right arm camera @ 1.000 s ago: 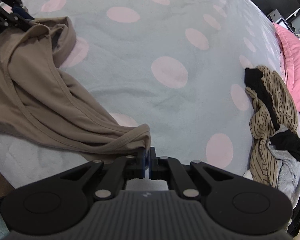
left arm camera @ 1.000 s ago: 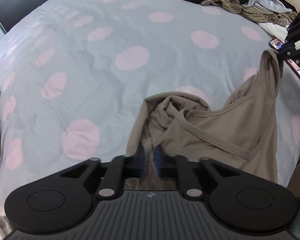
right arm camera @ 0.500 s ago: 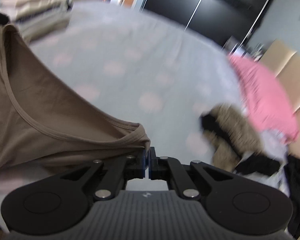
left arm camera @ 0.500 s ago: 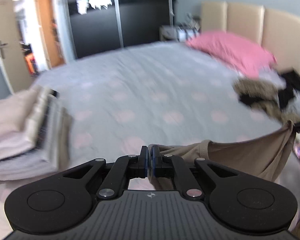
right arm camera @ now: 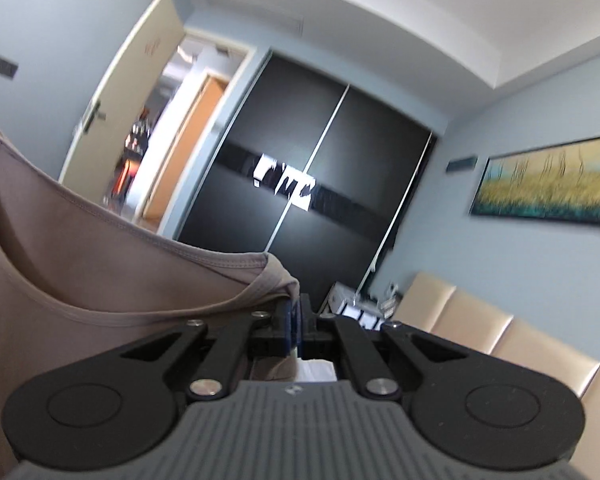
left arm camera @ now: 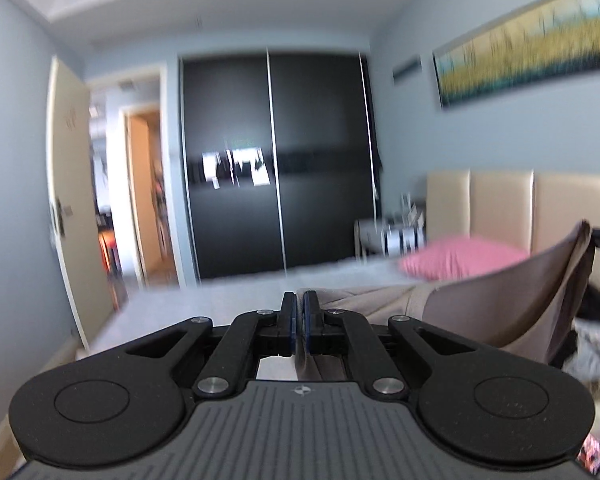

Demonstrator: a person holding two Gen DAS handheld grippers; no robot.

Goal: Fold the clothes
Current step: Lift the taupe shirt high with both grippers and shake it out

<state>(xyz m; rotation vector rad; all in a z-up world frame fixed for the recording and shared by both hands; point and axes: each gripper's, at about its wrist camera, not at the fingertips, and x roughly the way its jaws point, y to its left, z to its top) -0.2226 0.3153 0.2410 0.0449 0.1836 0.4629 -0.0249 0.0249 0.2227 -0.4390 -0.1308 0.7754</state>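
The left tongs pinch one corner of the brown top, which hangs stretched in the air above the bed to the right tongs, clamped on its other corner.

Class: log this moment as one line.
left claw shut on brown top | right claw shut on brown top | stretched between

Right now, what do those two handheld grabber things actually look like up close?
Both look alike. The left gripper and right gripper have matte black linkage arms with silver rivets, two round black discs, a ribbed grey body bearing a small emblem, and narrow fingers with blue pads. No cables or sleeves show.
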